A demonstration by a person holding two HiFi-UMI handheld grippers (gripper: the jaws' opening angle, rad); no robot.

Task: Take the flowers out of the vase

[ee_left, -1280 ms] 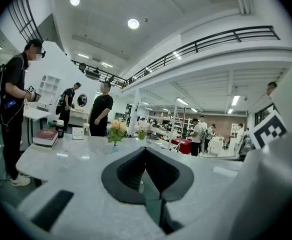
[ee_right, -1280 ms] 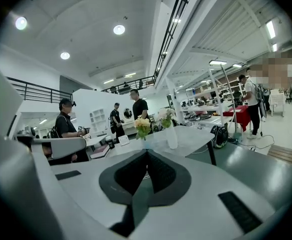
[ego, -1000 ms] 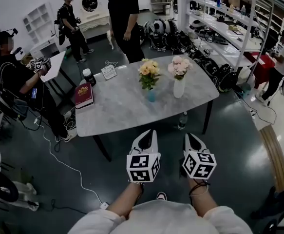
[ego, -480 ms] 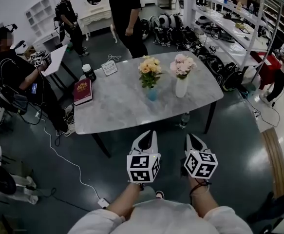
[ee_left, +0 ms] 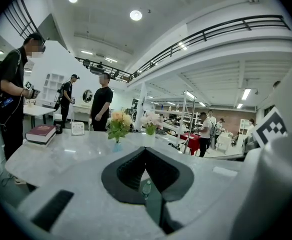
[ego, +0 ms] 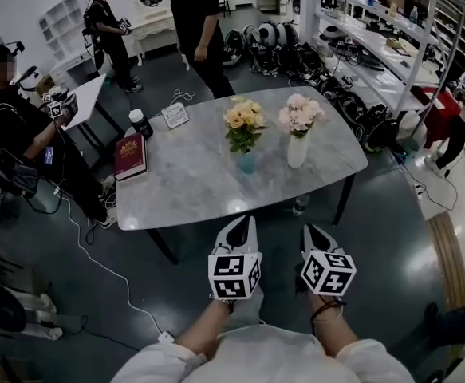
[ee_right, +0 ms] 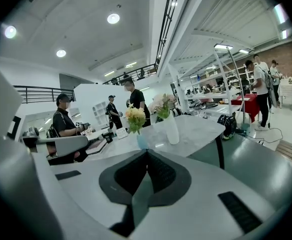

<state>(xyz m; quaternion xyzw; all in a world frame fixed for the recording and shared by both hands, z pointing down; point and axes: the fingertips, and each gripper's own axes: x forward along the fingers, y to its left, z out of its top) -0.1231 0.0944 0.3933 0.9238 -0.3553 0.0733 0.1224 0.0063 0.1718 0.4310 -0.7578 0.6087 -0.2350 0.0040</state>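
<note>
Two bouquets stand on the grey marble table (ego: 184,186): yellow flowers (ego: 243,124) in a small blue vase (ego: 248,163), and pink flowers (ego: 298,113) in a taller white vase (ego: 296,151). My left gripper (ego: 245,222) and right gripper (ego: 311,230) hover side by side off the table's near edge, both shut and empty, well short of the vases. In the left gripper view, the yellow flowers (ee_left: 117,124) and pink flowers (ee_left: 151,120) show beyond the closed tip (ee_left: 146,149). The right gripper view has the yellow flowers (ee_right: 135,117) and white vase (ee_right: 172,129) ahead of its tip (ee_right: 147,153).
A red book (ego: 129,155), a dark jar (ego: 139,124) and a small card (ego: 175,115) lie at the table's far left. A bottle (ego: 300,203) stands under the table. A person (ego: 198,22) stands behind it, another person (ego: 21,134) sits at left. Shelving (ego: 376,46) lines the right.
Both grippers have drifted forward toward the table and slightly lower, still shut. The standing person behind the table has shifted a little.
</note>
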